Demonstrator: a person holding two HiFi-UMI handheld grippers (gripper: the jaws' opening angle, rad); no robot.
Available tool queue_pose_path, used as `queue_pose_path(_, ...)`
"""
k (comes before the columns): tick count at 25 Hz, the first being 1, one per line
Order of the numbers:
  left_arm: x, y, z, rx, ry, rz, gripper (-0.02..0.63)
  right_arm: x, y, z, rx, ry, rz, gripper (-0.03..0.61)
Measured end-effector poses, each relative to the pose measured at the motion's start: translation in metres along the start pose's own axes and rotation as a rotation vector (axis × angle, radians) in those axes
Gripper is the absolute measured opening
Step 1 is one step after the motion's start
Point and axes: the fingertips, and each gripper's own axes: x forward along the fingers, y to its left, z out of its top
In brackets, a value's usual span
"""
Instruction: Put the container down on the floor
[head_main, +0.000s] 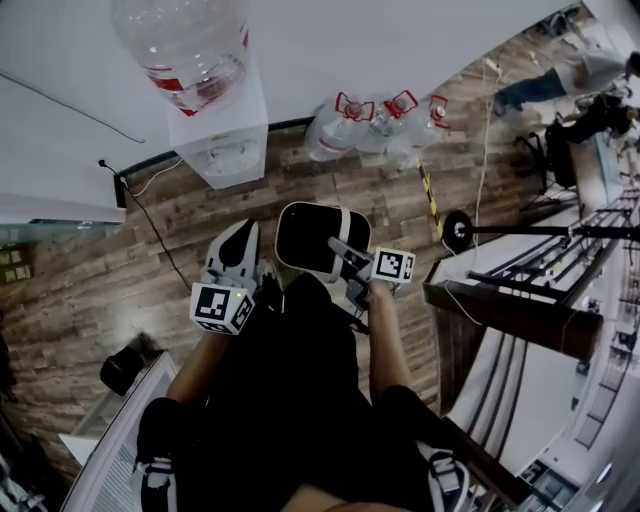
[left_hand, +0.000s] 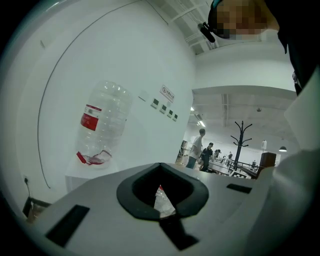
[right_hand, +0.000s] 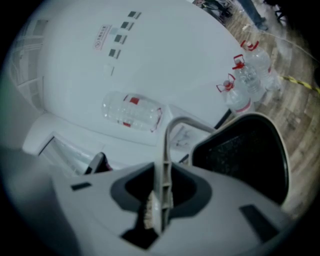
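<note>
Head view, looking steeply down a dark-clothed body; wood plank floor (head_main: 90, 290) all around.

Container (head_main: 322, 238): black bin with a white rim, dead ahead at 12 o'clock, just past both claws; it hangs by its thin pale handle (head_main: 345, 250), with the floor showing beyond it; nothing shows it touching the planks.

Right gripper (head_main: 348, 258): clamped on the handle; marker cube (head_main: 393, 265) at its 4 o'clock. In the right gripper view the handle (right_hand: 165, 150) runs up through the slot between the jaws of the right gripper (right_hand: 159, 200), both pads pressed on it, then arches over toward 1 o'clock; the container's black mouth (right_hand: 245, 155) fills 3 o'clock of that view.

Left gripper (head_main: 238, 255): at 9 o'clock of the container, close beside it, contact not clear; its cube (head_main: 222, 307) lies nearer the body. In the left gripper view the jaws of the left gripper (left_hand: 162, 200) stand slightly apart, gripping nothing; a sliver of background shows through the gap.

Surroundings: white water dispenser (head_main: 218, 140) at 11 o'clock against the wall, an upturned clear bottle (head_main: 185, 45) on top; spare bottles with red caps (head_main: 375, 125) on the floor at 1 o'clock; coat stand (left_hand: 241, 142) and people (left_hand: 200, 147) far off in the left gripper view.
</note>
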Motion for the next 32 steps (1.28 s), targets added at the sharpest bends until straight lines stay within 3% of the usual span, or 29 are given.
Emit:
queue_pose_path(3, 0.007, 0.012, 0.004, -0.003, -0.008, 0.013, 0.028, 0.013, -0.006, 0.020, 0.017, 0.007, -0.046, 0.095)
queue_pose_path(10, 0.036, 0.035, 0.007, -0.007, -0.019, 0.060, 0.028, 0.040, -0.015, 0.067, -0.057, 0.035, -0.017, 0.095)
queue_pose_path(13, 0.057, 0.041, 0.006, -0.008, -0.008, 0.077, 0.028, 0.046, -0.033, 0.079, 0.012, 0.058, -0.071, 0.095)
queue_pose_path(17, 0.093, 0.049, 0.003, 0.007, 0.019, 0.086, 0.028, 0.067, -0.045, 0.106, 0.022, 0.088, -0.075, 0.095)
queue_pose_path(23, 0.149, 0.067, -0.017, 0.011, 0.083, 0.106, 0.028, 0.114, -0.065, 0.144, -0.088, 0.165, -0.036, 0.095)
queue_pose_path(32, 0.209, 0.087, -0.023, -0.023, 0.097, 0.101, 0.028, 0.171, -0.121, 0.189, -0.147, 0.221, -0.101, 0.095)
